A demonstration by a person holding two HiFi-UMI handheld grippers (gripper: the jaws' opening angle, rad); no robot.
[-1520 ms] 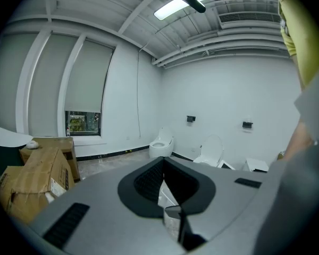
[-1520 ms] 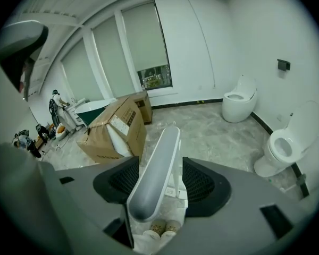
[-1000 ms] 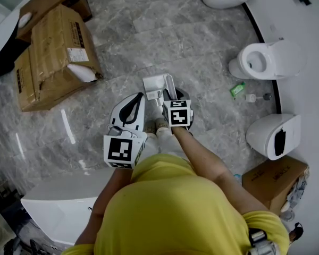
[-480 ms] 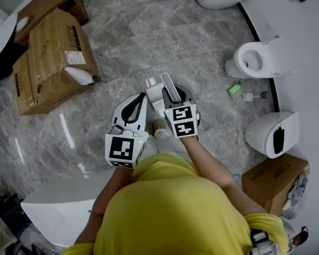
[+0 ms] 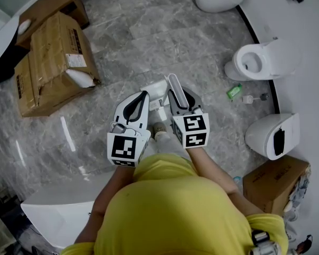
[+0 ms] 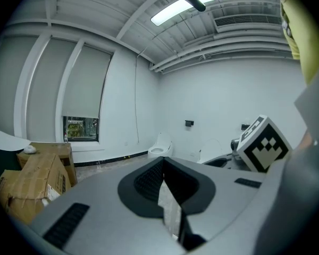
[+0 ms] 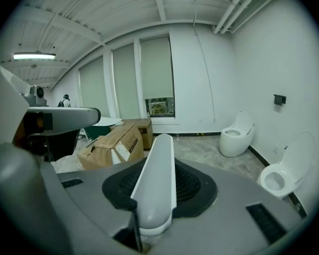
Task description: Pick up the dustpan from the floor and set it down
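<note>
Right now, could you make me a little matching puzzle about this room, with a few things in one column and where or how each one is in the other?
Things
1. dustpan handle
2. torn cardboard box
3. small green object
4. left tongs

Places or states
A. lying beside a toilet
B. holding nothing
C. gripped in the right tongs
D. on the floor to the person's left

Pairs: 1-C, 2-D, 3-A, 4-B

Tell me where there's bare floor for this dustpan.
The widest bare floor lies ahead, between the cardboard boxes and the toilets. A smaller patch lies left, between those boxes and the white tub. The right side is crowded: toilets, green bottle.
</note>
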